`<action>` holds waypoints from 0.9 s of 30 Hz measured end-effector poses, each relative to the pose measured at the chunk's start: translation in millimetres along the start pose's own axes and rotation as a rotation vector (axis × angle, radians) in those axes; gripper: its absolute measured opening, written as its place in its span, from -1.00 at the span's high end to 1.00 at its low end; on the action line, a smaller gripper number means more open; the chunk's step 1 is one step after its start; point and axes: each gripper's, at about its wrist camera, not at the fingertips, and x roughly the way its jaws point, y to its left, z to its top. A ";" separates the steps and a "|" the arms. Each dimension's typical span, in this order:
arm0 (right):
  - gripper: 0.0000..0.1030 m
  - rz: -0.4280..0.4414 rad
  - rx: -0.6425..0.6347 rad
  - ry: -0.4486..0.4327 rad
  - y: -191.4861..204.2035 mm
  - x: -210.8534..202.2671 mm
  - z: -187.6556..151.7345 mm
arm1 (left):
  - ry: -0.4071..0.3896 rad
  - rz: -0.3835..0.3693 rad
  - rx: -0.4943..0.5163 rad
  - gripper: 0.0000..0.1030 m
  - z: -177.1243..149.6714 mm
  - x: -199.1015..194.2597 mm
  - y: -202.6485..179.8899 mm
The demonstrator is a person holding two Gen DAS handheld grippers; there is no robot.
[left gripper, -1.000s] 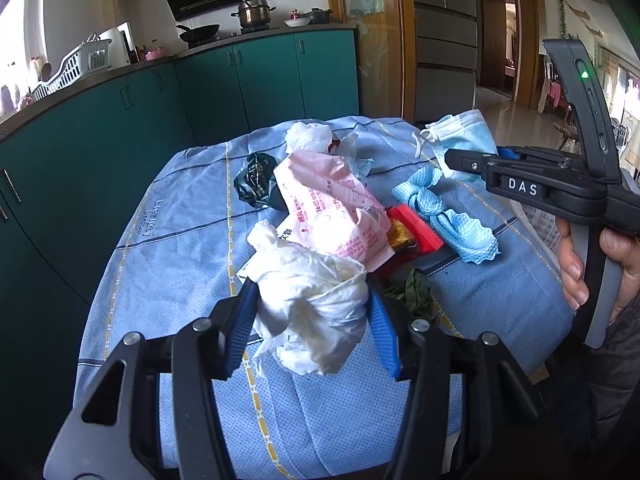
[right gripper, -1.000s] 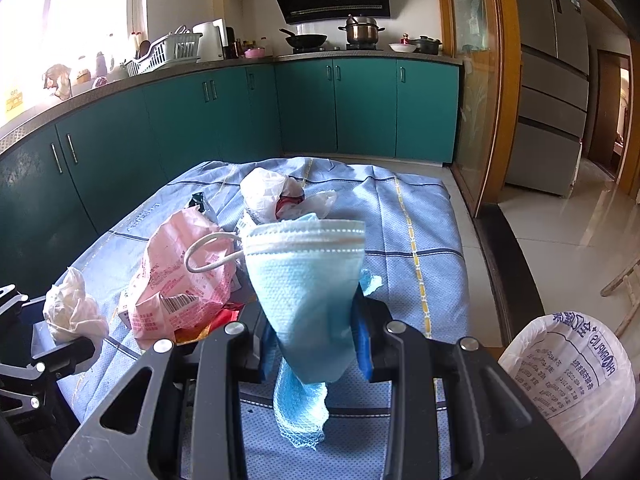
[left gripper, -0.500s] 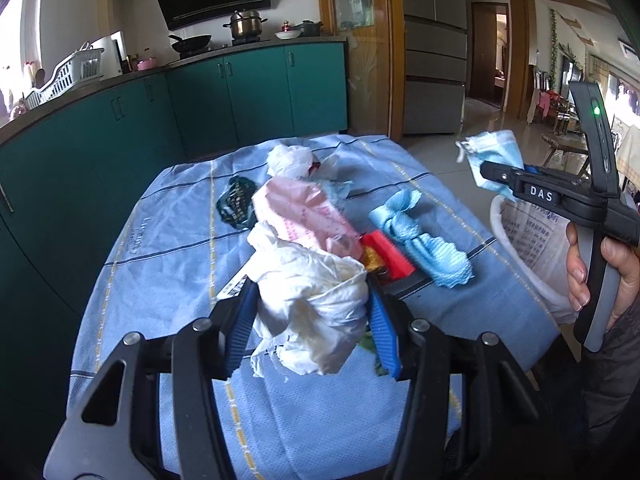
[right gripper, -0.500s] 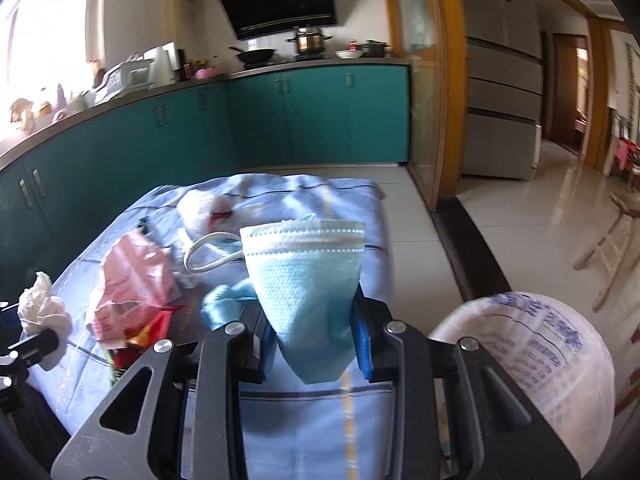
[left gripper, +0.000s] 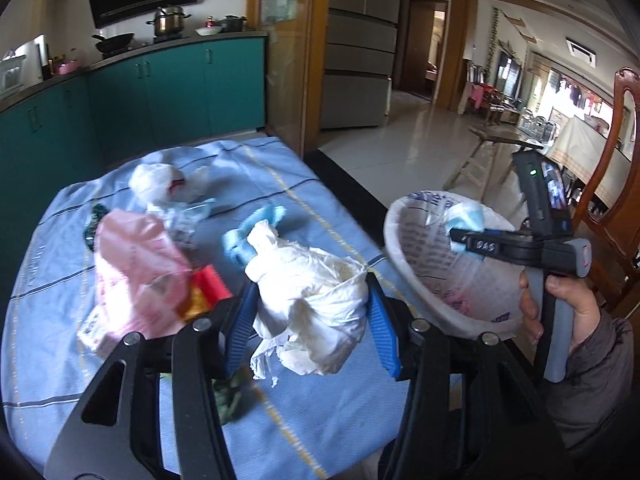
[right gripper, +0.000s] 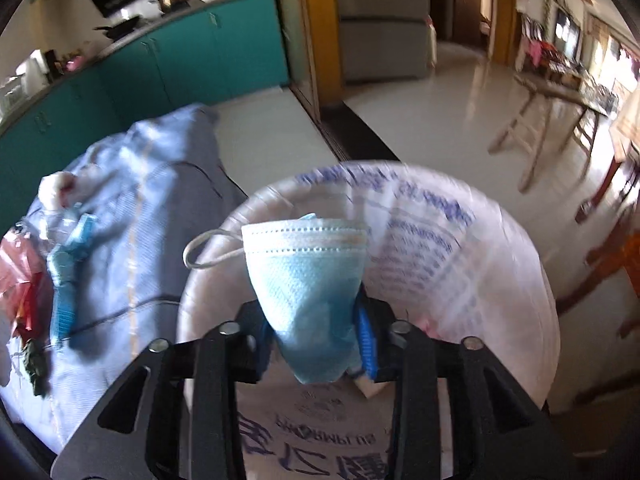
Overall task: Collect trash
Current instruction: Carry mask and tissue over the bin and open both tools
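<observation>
The right tool holds a blue face mask clamped above the white trash bag, while beside this bag the left tool is clamped on a crumpled white tissue.

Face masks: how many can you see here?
1. The face mask is clamped in the right claw over the white bag; others may be hidden among the table's rubbish.

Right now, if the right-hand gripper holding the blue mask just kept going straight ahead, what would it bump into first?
Most likely the inner far wall of the white trash bag, since the right gripper and its face mask already sit over the bag's opening; depth is hard to judge.
</observation>
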 end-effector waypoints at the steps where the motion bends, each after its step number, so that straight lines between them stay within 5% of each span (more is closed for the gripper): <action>1: 0.02 0.000 0.025 0.012 -6.0 2.2 -0.2 | 0.000 -0.022 0.006 -0.03 4.5 7.0 -4.9; 5: -0.36 0.014 0.148 -0.043 -26.2 -10.6 5.0 | 0.000 -0.080 0.036 -0.03 23.0 32.8 -31.9; 11: -0.37 -0.020 0.379 -0.207 -63.7 -38.0 11.8 | 0.046 -0.229 0.094 -0.05 40.4 80.9 -92.2; 14: -0.43 -0.040 0.493 -0.327 -82.3 -57.3 9.7 | 0.066 -0.308 0.130 -0.27 39.5 104.8 -122.3; 16: -0.52 -0.050 0.540 -0.388 -88.2 -65.0 7.3 | 0.072 -0.342 0.175 -0.62 35.2 113.2 -136.3; 21: -0.54 -0.006 0.530 -0.379 -80.4 -57.0 11.6 | 0.012 -0.136 0.256 -0.74 21.8 101.6 -130.7; 27: -0.59 0.085 0.392 -0.299 -28.9 -37.7 25.8 | -0.104 0.187 0.150 -0.79 17.4 53.2 -57.1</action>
